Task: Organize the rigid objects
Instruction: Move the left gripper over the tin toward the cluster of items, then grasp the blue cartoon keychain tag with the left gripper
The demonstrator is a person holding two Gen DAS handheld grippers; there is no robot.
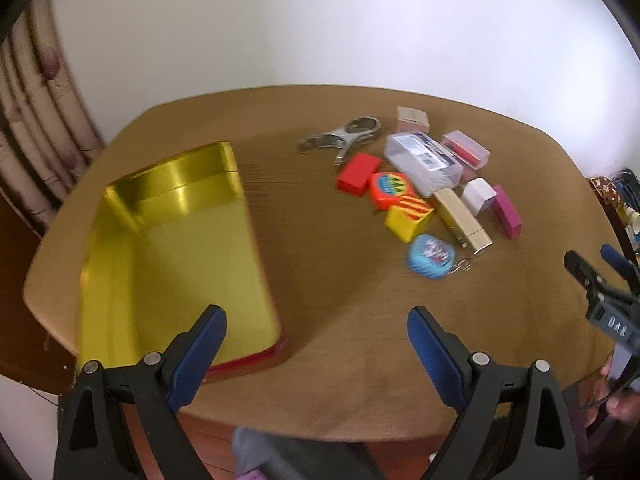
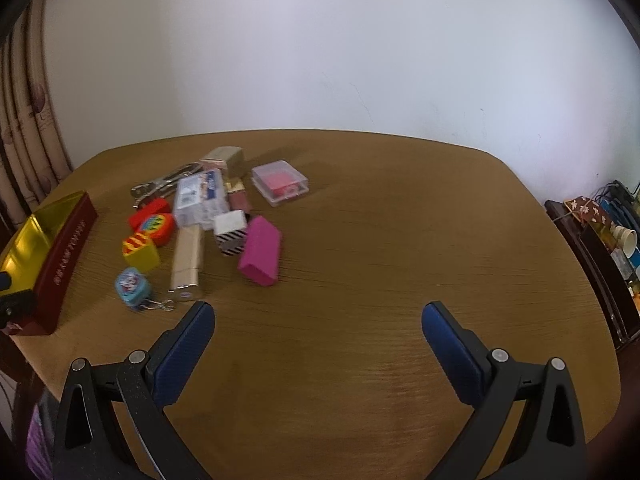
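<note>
Small rigid objects (image 2: 208, 224), boxes, cases and tape measures, lie heaped mid-table, none yet in the empty gold-lined rectangular tin (image 1: 176, 264) beside them, while left gripper (image 1: 316, 344) and right gripper (image 2: 318, 340) hover open, holding nothing.

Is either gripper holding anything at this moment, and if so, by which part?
Nothing is held. The left gripper and right gripper are both open above the table.
</note>
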